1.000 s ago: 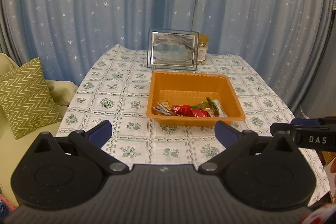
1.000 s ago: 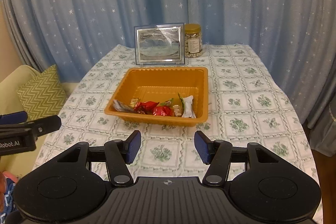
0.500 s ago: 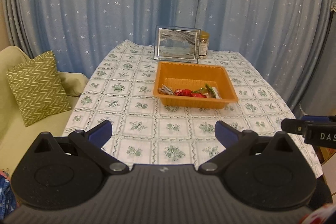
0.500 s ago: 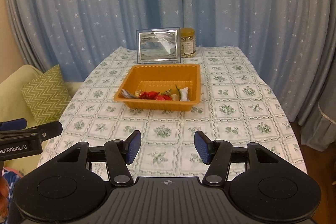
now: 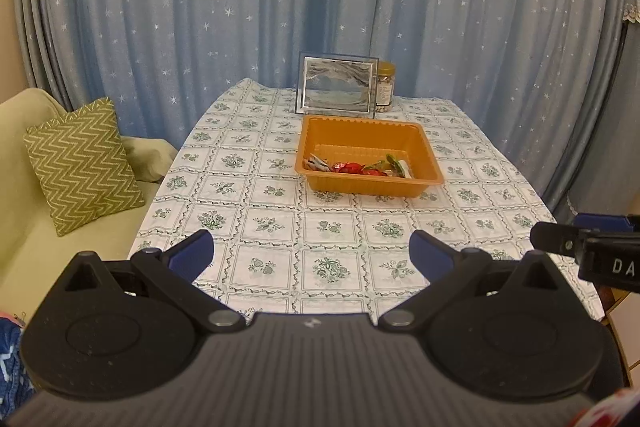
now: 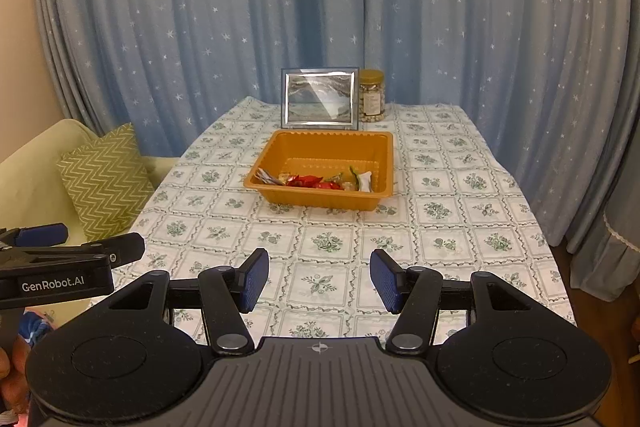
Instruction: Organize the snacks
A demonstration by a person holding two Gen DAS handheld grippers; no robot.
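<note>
Both grippers hang over the near edge of the table (image 6: 460,187), well apart from the snacks. The left gripper (image 5: 311,254) has its blue pads spread wide with nothing between them; the right gripper (image 6: 319,279) stands at a narrower gap — also empty, only tablecloth showing between its fingers. The orange tray (image 6: 320,151) sits mid-table on the floral checked tablecloth (image 5: 280,223), and the wrapped snacks (image 6: 316,181) lie in a loose row along its near wall (red wrappers in the middle, a white packet at the right end, a striped one at the left). Just behind the tray a silver picture frame (image 6: 319,99) stands upright, with a jar of nuts (image 6: 372,95) beside it on the right. Star-patterned blue curtains (image 5: 200,7) close off the back — and to the left a zigzag green cushion (image 5: 82,163) leans on a pale sofa (image 5: 24,267).
</note>
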